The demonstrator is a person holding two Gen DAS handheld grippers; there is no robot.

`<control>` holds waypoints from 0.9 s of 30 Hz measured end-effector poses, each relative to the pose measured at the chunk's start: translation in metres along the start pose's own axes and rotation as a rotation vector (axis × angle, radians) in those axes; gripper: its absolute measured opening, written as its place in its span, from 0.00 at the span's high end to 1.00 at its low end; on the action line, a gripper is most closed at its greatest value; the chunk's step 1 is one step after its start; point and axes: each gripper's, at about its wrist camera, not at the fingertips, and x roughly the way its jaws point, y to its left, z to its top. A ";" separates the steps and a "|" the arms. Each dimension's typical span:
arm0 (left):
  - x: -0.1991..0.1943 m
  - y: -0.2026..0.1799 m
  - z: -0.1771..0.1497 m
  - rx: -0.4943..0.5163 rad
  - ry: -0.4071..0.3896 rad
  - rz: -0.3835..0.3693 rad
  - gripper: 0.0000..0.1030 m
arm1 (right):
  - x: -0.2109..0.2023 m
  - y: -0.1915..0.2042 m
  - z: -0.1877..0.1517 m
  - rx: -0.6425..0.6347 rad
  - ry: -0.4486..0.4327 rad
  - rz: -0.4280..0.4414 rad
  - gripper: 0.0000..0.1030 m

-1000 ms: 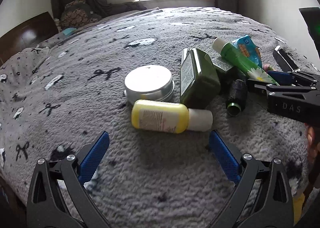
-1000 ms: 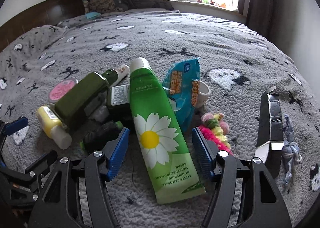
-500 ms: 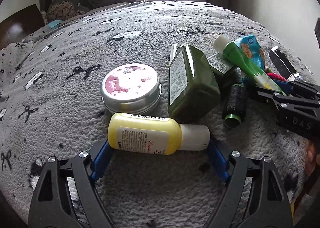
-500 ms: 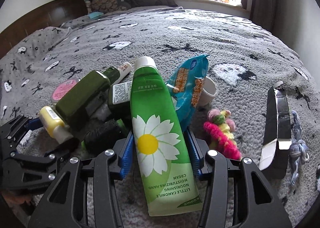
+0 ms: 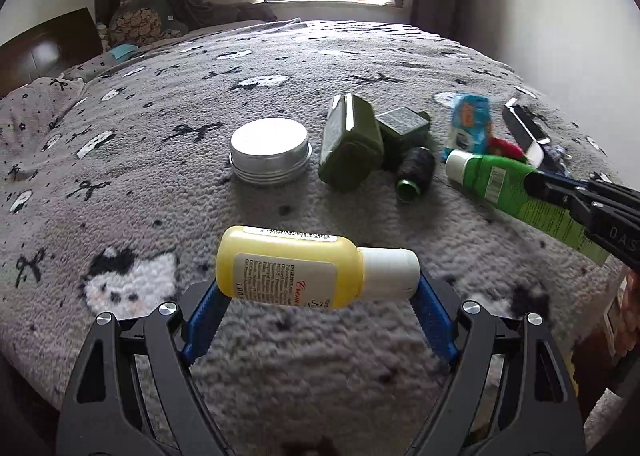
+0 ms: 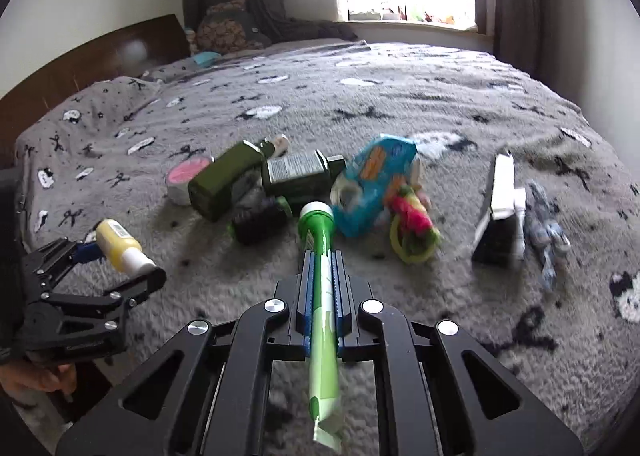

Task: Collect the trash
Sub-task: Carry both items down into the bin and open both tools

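Both claws are loaded: left gripper (image 5: 318, 310) clamps the yellow bottle (image 5: 296, 270) end to end, seemingly clear of the grey blanket (image 5: 160, 183); right gripper (image 6: 322, 296) has just squeezed tight on the green tube (image 6: 322, 256).

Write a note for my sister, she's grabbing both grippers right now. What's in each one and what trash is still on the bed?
Left gripper: shut on the yellow bottle, held end to end, lifted off the blanket.
Right gripper: jaws just closed, shut flat on the green tube, cap pointing away.
Still on the bed: round tin, two dark green bottles, black spool, blue wrapper, bright pompom toy, black and white box, blue knotted cord.
Done: two items picked up. No bin is in view.
Left: drop both, then collect the rest.
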 end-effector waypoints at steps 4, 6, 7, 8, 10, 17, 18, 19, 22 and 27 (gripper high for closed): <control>-0.017 -0.008 -0.011 -0.005 -0.011 -0.011 0.23 | -0.010 -0.006 -0.011 0.018 -0.001 -0.001 0.91; -0.029 -0.009 -0.017 -0.014 -0.021 -0.020 0.23 | -0.021 -0.007 -0.017 0.015 -0.006 0.008 0.91; -0.035 -0.010 -0.020 -0.018 -0.028 -0.025 0.23 | -0.026 -0.007 -0.020 0.011 -0.008 0.014 0.91; -0.041 -0.011 -0.022 -0.021 -0.037 -0.029 0.23 | -0.033 -0.006 -0.024 0.009 -0.012 0.021 0.91; -0.056 -0.014 -0.029 -0.022 -0.058 -0.033 0.23 | -0.050 -0.004 -0.032 0.005 -0.031 0.046 0.91; -0.098 -0.025 -0.059 -0.026 -0.093 -0.047 0.23 | -0.113 0.014 -0.072 -0.078 -0.078 0.112 0.91; -0.104 -0.027 -0.066 -0.023 -0.093 -0.045 0.23 | -0.120 0.016 -0.079 -0.082 -0.076 0.115 0.91; -0.107 -0.029 -0.071 -0.024 -0.091 -0.042 0.23 | -0.126 0.016 -0.086 -0.083 -0.072 0.118 0.91; -0.114 -0.033 -0.090 -0.032 -0.076 -0.047 0.23 | -0.138 0.015 -0.105 -0.077 -0.053 0.109 0.91; -0.108 -0.044 -0.125 -0.013 -0.013 -0.063 0.23 | -0.137 0.012 -0.132 -0.048 0.030 0.113 0.91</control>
